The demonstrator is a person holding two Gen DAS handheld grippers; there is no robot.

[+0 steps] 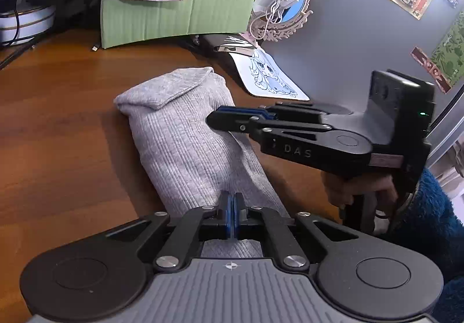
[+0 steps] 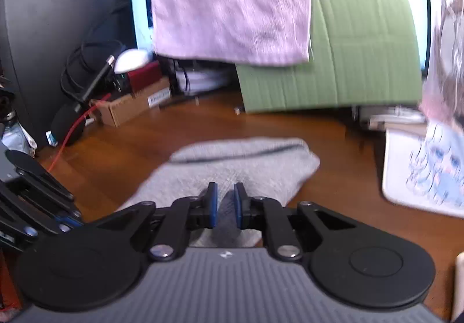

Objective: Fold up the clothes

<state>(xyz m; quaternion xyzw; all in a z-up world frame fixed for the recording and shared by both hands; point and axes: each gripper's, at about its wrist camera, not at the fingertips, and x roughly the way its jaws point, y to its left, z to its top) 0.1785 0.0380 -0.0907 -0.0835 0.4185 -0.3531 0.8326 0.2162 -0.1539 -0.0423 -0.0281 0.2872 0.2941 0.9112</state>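
In the left wrist view, the grey ribbed knit garment (image 1: 185, 137), already folded into a long narrow bundle, lies on the brown wooden bench (image 1: 63, 125), running from the centre of the frame down to the lower middle. My left tongs (image 1: 232, 214) sit at the lower centre, clenched tight, their blue pads pressed together over the bundle's near end; whether they pinch any cloth I cannot tell. At the right of that frame my right tongs (image 1: 214, 120) lie turned on their side over the bundle's right edge, held by a hand (image 1: 359, 189) in a fuzzy blue sleeve (image 1: 429, 218).

In the right wrist view, which is blurred, the right tongs (image 2: 225, 205) at lower centre are closed on a raised fold of the grey cloth.

My judgement: the step is the next fold of the bundle. To do it well, I would confirm both grips hold all layers, lift the near end evenly, carry it toward the upper flap, and lay it down square so the edges match.
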